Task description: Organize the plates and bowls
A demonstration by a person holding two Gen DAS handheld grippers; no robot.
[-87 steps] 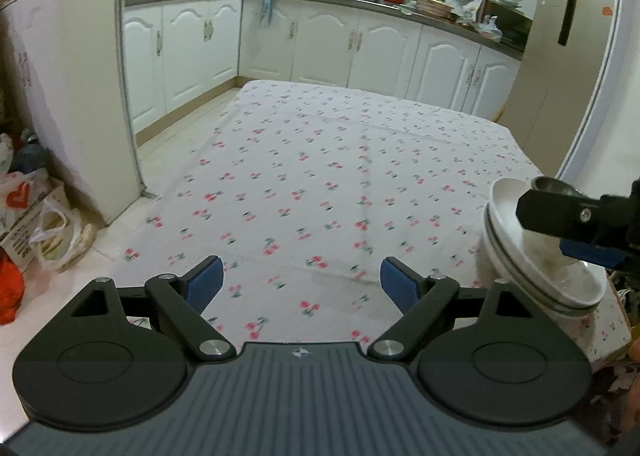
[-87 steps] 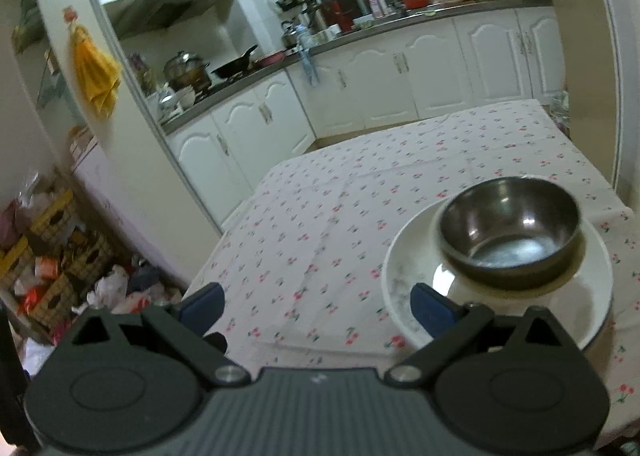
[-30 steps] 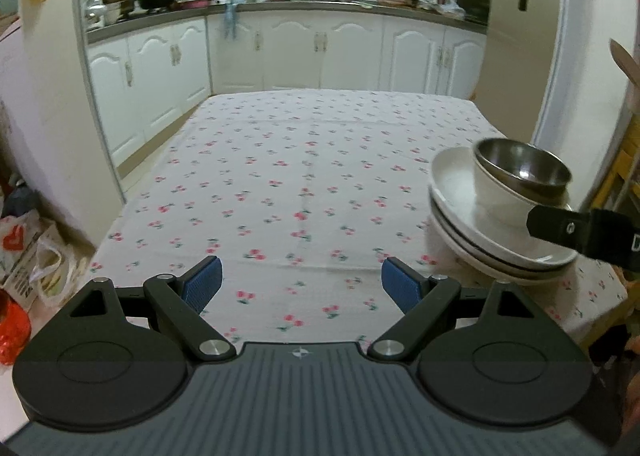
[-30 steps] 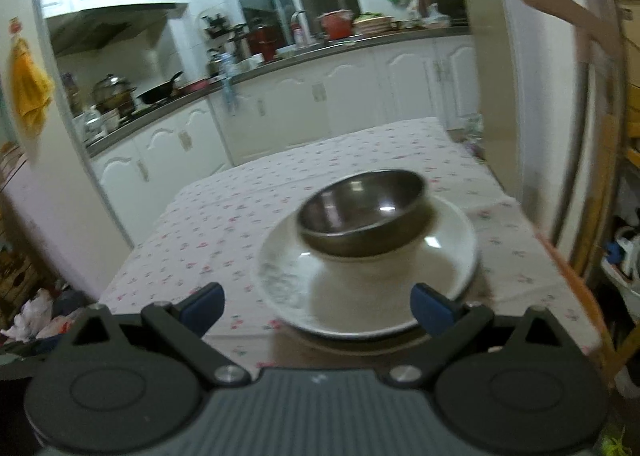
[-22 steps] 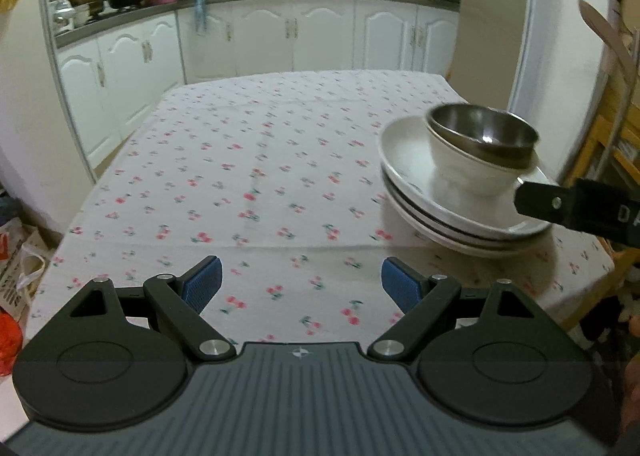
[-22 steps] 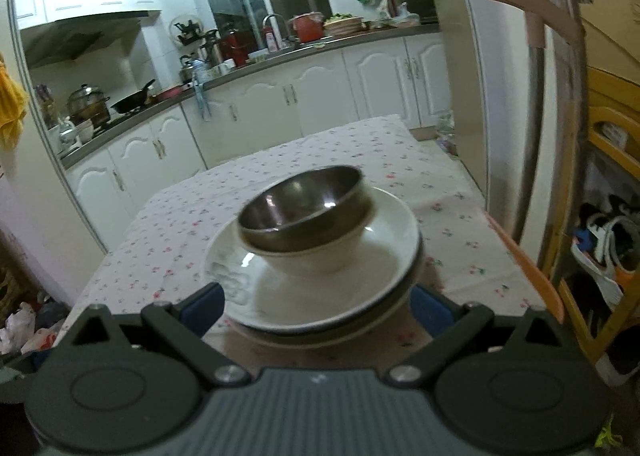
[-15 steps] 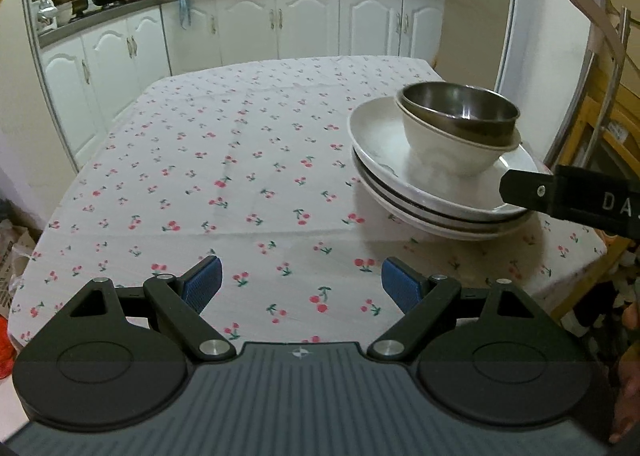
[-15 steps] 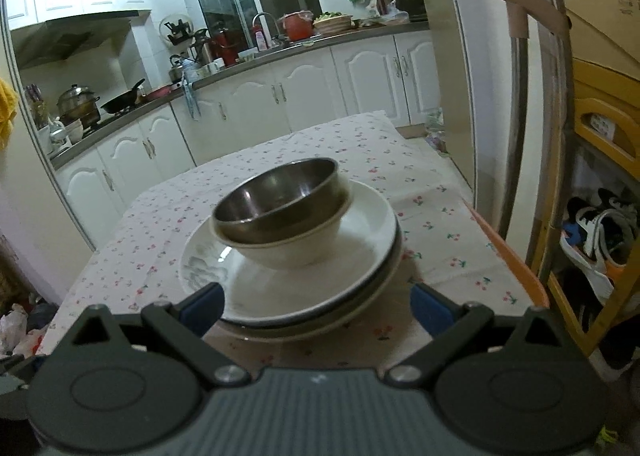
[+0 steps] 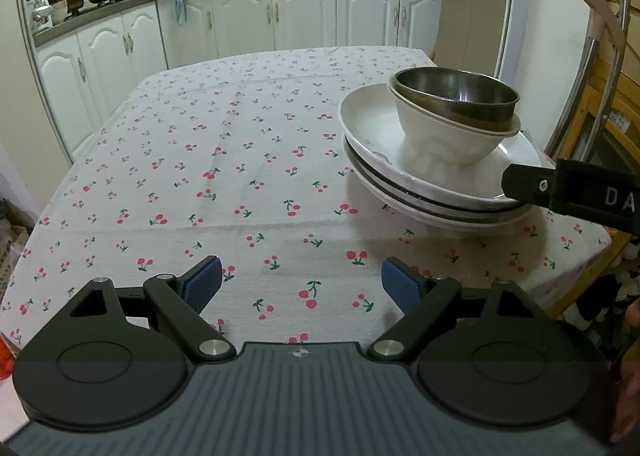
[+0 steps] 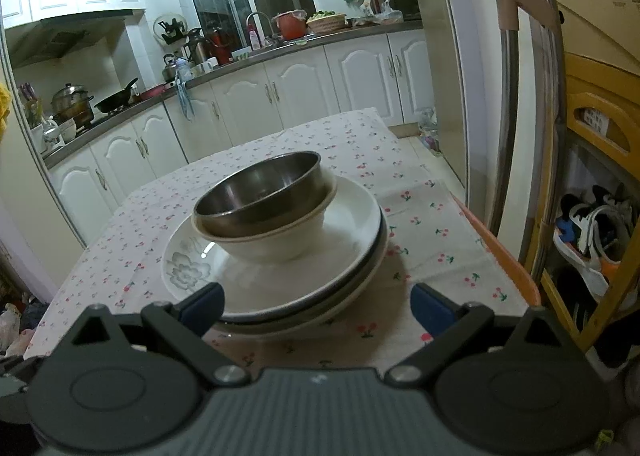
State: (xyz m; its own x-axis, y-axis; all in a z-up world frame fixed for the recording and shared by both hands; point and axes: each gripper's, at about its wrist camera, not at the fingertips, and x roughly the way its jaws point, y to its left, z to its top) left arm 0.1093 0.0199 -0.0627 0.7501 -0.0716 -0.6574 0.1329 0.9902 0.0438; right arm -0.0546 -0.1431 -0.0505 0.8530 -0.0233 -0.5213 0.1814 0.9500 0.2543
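Here the steel bowl sits mouth-up in the white bowl on stacked plates, both hand-held grippers gaping wide.

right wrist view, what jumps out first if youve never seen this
A metal bowl nested in a white bowl atop stacked plates, near the table's right edge, just ahead of the open right gripper. Behind it, the cherry-print tablecloth lies bare.
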